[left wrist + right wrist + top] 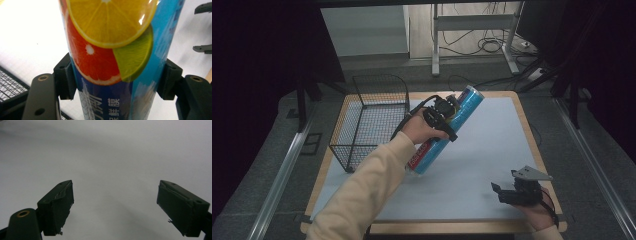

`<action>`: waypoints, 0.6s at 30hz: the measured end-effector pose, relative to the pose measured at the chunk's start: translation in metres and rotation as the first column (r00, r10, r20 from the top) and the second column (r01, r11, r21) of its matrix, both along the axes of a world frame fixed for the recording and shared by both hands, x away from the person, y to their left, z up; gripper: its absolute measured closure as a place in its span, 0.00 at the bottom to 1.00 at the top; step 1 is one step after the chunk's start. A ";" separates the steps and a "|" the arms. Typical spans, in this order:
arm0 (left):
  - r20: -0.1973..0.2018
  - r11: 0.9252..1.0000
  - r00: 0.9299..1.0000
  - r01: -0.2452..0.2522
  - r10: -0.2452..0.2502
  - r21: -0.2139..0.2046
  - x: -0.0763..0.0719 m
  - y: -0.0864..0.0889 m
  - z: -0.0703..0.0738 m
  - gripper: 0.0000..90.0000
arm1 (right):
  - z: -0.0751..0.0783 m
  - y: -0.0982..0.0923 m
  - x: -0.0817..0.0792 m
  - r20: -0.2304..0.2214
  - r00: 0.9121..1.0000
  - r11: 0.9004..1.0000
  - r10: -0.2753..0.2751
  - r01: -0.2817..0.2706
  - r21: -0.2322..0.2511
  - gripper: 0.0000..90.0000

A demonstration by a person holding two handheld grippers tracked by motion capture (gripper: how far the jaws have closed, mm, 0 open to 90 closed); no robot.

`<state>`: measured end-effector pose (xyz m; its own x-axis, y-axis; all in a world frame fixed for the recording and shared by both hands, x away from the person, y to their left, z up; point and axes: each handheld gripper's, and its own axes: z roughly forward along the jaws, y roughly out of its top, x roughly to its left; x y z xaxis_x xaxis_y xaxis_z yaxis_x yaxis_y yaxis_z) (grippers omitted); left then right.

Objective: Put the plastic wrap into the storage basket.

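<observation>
step in hand: left gripper [447, 117] is lifting a cling film roll [447, 131] off the tabletop [492, 145]; judging by the layout, it's prob heading for the wire basket [369, 120]
left jaws: clamping the roll approx mid-length; in the left gripper view both pads are pressing on the sides of the cling film roll [112, 60] w/ the citrus print facing the cam
roll position: hanging tilted over the tabletop centre, top end pointing toward the far edge, lower red-labelled end looking just clear of the surface, just right of the basket
right gripper [512, 192]: resting near the tabletop's near right corner, well apart from the roll; jaws standing wide apart w/ nothing between them in the right gripper view, just bare grey surface
doing it well: keep the clamp firm since the wrapper's glossy and prob slippery; grip is near the middle so balance should be ok; raise the low end above the basket rim before swinging left, then line the roll up w/ the basket's long side
basket: black wire mesh, sitting at the far left of the tabletop, partly overhanging its edge; nothing inside as far as the high view is showing
risk: lower end catching the basket rim if the roll's carried across too low
</observation>
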<state>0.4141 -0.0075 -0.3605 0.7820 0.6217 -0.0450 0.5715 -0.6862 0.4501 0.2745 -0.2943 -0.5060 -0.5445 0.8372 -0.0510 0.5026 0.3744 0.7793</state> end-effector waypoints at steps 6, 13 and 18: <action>0.013 1.000 1.000 -0.002 0.002 0.003 0.011 0.001 0.007 0.36 | 0.000 0.000 0.000 -0.001 1.000 1.000 0.002 -0.002 -0.003 0.16; 0.024 1.000 1.000 -0.015 0.015 0.010 0.022 0.001 0.015 0.36 | -0.001 0.000 0.001 -0.003 1.000 1.000 0.000 0.000 -0.005 0.16; 0.030 1.000 0.999 -0.012 0.012 0.017 0.028 0.001 0.021 0.36 | -0.002 0.000 0.001 -0.005 1.000 1.000 0.002 -0.002 -0.007 0.16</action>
